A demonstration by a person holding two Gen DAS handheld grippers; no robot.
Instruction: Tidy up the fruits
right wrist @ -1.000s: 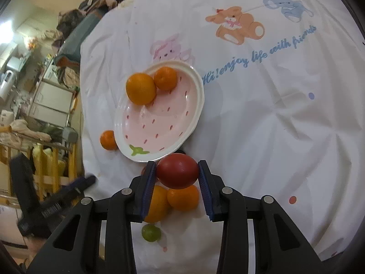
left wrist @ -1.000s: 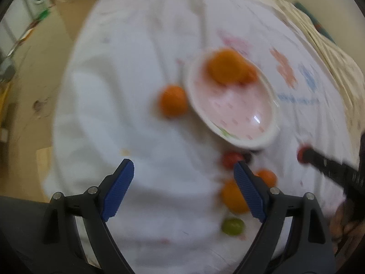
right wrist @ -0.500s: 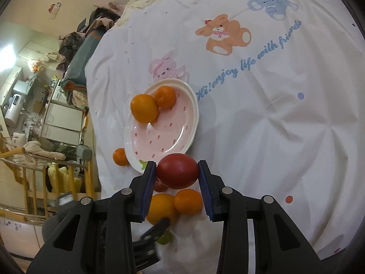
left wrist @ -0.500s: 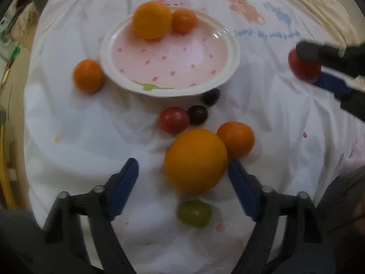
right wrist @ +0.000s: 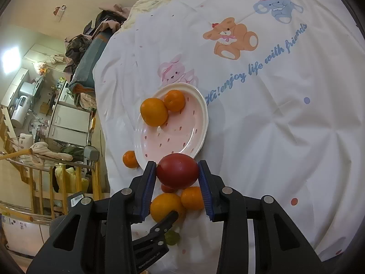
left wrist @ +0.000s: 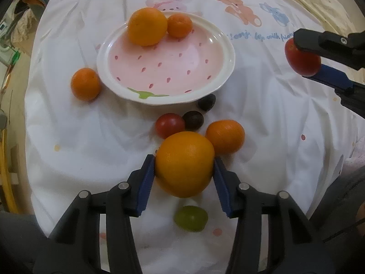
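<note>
A pink strawberry-print plate (left wrist: 219, 77) (right wrist: 198, 134) holds a big orange (left wrist: 147, 26) and a small mandarin (left wrist: 179, 25). My left gripper (left wrist: 184, 171) is shut on a large orange (left wrist: 184, 163) low over the white cloth. Around it lie a mandarin (left wrist: 225, 136), a red cherry tomato (left wrist: 170, 125), two dark grapes (left wrist: 193, 119) and a green grape (left wrist: 191, 218). Another mandarin (left wrist: 85, 84) lies left of the plate. My right gripper (right wrist: 177, 174) is shut on a red tomato (right wrist: 177, 170) (left wrist: 302, 60), held in the air right of the plate.
The white cartoon-print cloth (right wrist: 273, 80) covers a round table whose edge drops off at the left (left wrist: 29, 91). Furniture, a wooden rack (right wrist: 29, 175) and clutter stand beyond the left edge.
My left gripper swung toward the loose fruits, moved in and closed on the large orange. My right gripper rose and drew back with the tomato still in it.
</note>
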